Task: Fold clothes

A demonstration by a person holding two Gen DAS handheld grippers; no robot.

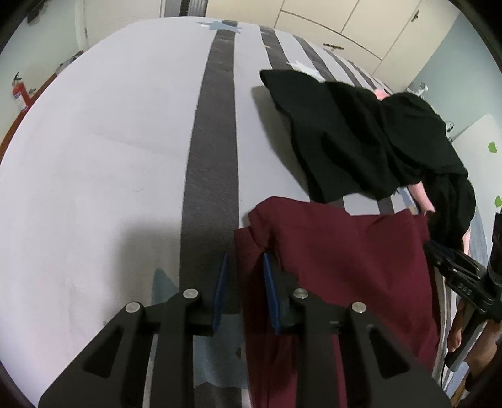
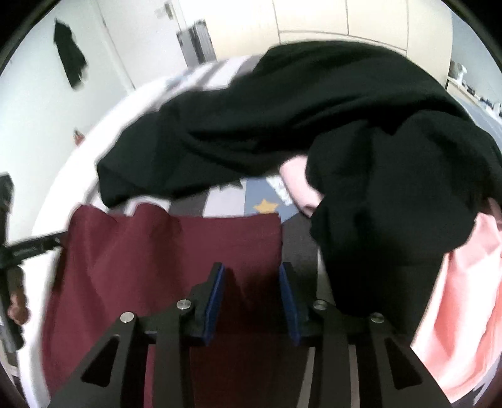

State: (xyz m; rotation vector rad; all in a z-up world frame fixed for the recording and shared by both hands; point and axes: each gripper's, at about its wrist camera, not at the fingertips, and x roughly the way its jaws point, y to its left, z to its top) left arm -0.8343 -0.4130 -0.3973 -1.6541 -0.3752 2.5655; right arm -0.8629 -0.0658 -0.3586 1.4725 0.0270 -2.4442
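A maroon garment (image 1: 345,266) lies flat on the bed near the front edge. My left gripper (image 1: 244,260) is open at its left corner; the cloth's edge runs between the blue pads and puckers against the right fingertip (image 1: 268,266). In the right wrist view the maroon garment (image 2: 157,251) fills the lower middle, and my right gripper (image 2: 252,270) stands open over its right edge, with cloth under the gap. The right gripper (image 1: 455,273) also shows at the garment's far side in the left wrist view.
A crumpled black garment (image 1: 360,141) lies behind the maroon one, draped over a pink garment (image 2: 464,298). The striped bed sheet (image 1: 109,157) with star prints spreads left. Wardrobe doors (image 1: 345,18) stand behind the bed. A red extinguisher (image 1: 18,94) stands at far left.
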